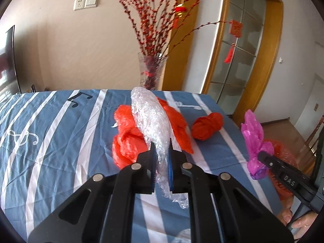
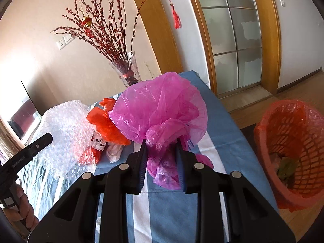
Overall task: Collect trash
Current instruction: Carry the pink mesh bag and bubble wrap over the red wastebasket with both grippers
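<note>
Left gripper point(image 1: 161, 144) clamped on bubble wrap point(image 1: 150, 117), lifted above blue striped cloth point(image 1: 60, 125). Right gripper point(image 2: 161, 144) pinched on pink bag point(image 2: 162, 109), held over same cloth. Orange bags point(image 1: 125, 133) lying behind wrap. Red-lined bin point(image 2: 291, 141) on floor, right of table.
</note>
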### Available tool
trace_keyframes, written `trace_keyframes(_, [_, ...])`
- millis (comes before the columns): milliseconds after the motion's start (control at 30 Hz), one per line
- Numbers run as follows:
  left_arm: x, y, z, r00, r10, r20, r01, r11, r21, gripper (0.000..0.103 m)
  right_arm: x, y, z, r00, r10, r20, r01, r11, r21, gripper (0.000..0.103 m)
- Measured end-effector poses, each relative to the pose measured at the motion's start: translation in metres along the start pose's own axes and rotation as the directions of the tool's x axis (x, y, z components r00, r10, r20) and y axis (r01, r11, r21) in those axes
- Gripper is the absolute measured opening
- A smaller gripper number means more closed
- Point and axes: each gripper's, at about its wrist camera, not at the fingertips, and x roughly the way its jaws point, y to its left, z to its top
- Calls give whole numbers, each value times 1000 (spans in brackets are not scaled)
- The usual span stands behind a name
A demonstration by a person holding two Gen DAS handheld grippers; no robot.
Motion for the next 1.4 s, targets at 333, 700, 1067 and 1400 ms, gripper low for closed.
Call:
trace_keyframes(333, [-20, -45, -7, 995, -100, 10, 99, 994, 42, 10, -28, -21, -7, 999, -32, 36, 31, 999, 27, 27])
trace_keyframes(700, [-21, -114, -19, 972, -232, -28, 233, 966, 110, 10, -57, -66, -14, 992, -102, 68, 95, 991, 93, 27])
trace_keyframes(1067, [7, -173, -30, 945, -318, -77, 326, 936, 136, 9, -79, -118, -19, 977, -197, 79, 181, 968, 172, 27])
trace_keyframes(1400, [22, -229, -20, 910, -407, -85, 415, 896, 156, 7, -91, -161, -18, 961, -263, 87, 236, 941, 243, 27])
